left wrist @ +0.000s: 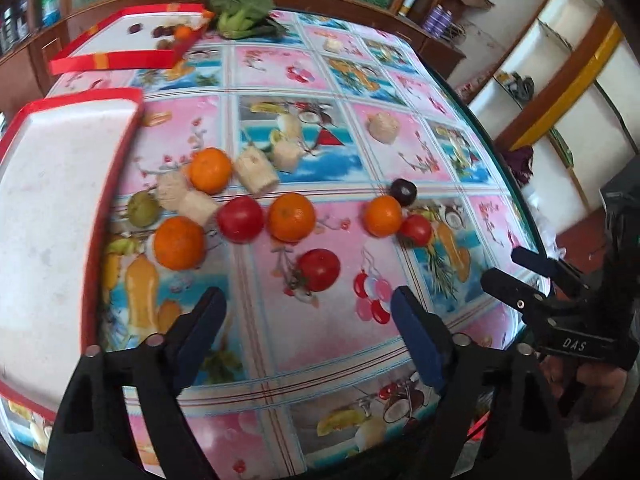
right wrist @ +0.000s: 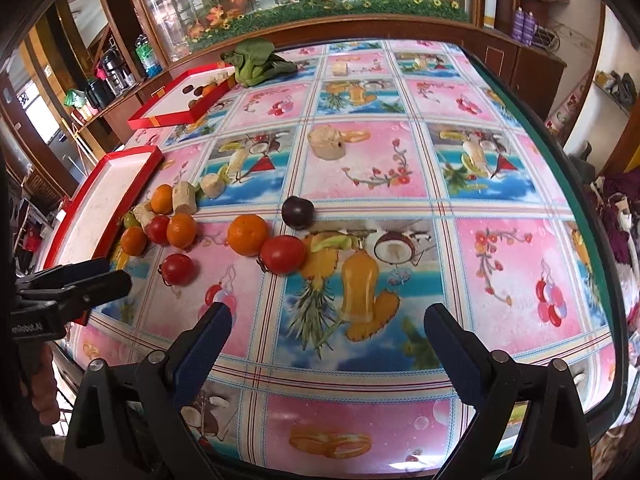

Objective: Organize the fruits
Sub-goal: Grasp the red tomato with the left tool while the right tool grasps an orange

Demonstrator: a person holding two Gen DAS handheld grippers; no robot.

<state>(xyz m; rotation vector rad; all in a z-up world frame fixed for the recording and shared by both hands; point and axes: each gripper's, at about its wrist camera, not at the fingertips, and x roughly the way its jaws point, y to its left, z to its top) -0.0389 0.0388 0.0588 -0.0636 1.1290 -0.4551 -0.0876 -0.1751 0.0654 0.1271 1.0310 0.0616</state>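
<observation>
Loose fruit lies on the table: several oranges [left wrist: 291, 217], three tomatoes [left wrist: 319, 269], a dark plum [left wrist: 403, 191], a green fruit [left wrist: 142, 209] and pale corn-like chunks [left wrist: 256, 170]. An empty red-rimmed white tray [left wrist: 56, 216] stands at the left. A far red tray [left wrist: 120, 60] holds a few fruits. My left gripper [left wrist: 310, 302] is open and empty just short of the nearest tomato. My right gripper [right wrist: 328, 322] is open and empty over the tablecloth, short of a tomato [right wrist: 283, 254], an orange [right wrist: 247, 234] and the plum [right wrist: 298, 211]. It also shows in the left wrist view [left wrist: 510, 268].
A leafy green vegetable [left wrist: 242, 12] lies beside the far tray. One pale chunk [right wrist: 327, 142] sits alone mid-table. The table's glass edge [left wrist: 516, 196] runs along the right, with shelves beyond. A wooden cabinet [right wrist: 304, 28] backs the table.
</observation>
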